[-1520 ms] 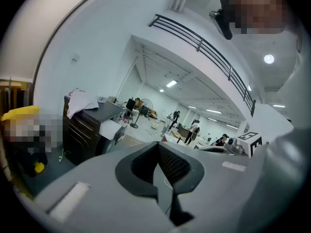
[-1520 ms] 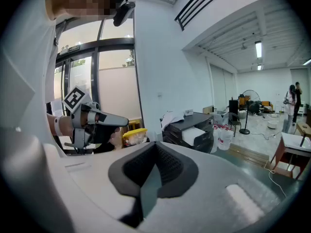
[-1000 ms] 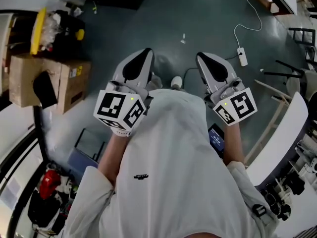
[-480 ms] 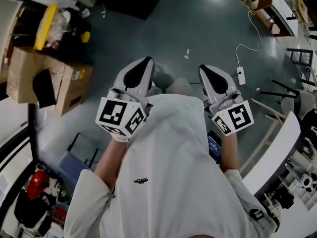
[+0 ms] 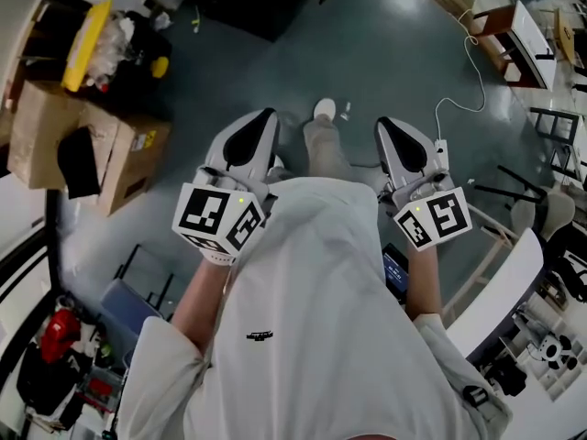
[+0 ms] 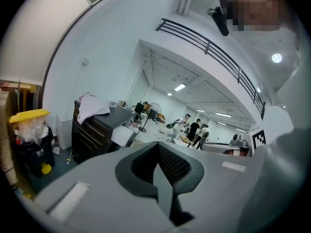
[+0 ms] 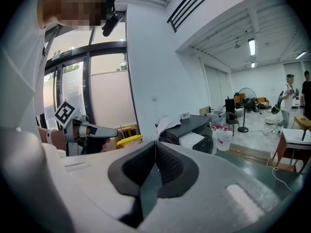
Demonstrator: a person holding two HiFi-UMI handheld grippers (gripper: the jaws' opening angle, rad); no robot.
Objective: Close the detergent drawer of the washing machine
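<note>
No washing machine or detergent drawer shows in any view. In the head view, both grippers are held up in front of the person's white shirt (image 5: 312, 319), pointing forward over a grey floor. The left gripper (image 5: 264, 117) is shut with nothing in it, and the left gripper view shows its dark pads (image 6: 156, 148) pressed together. The right gripper (image 5: 385, 126) is likewise shut and empty, its pads (image 7: 155, 145) meeting in a closed line. The right gripper view also catches the left gripper (image 7: 104, 130) held level at the left.
A cardboard box (image 5: 87, 149) and a yellow-lidded bin (image 5: 87, 30) stand at the left. A power strip (image 5: 440, 151) with a white cable lies on the floor at the right, near a white table edge (image 5: 504, 287). A black cabinet (image 6: 95, 125) and distant people (image 6: 194, 127) are ahead.
The person has walked forward: the floor and box have shifted, and a shoe has stepped into view between the grippers. Both grippers stay shut at chest height.
</note>
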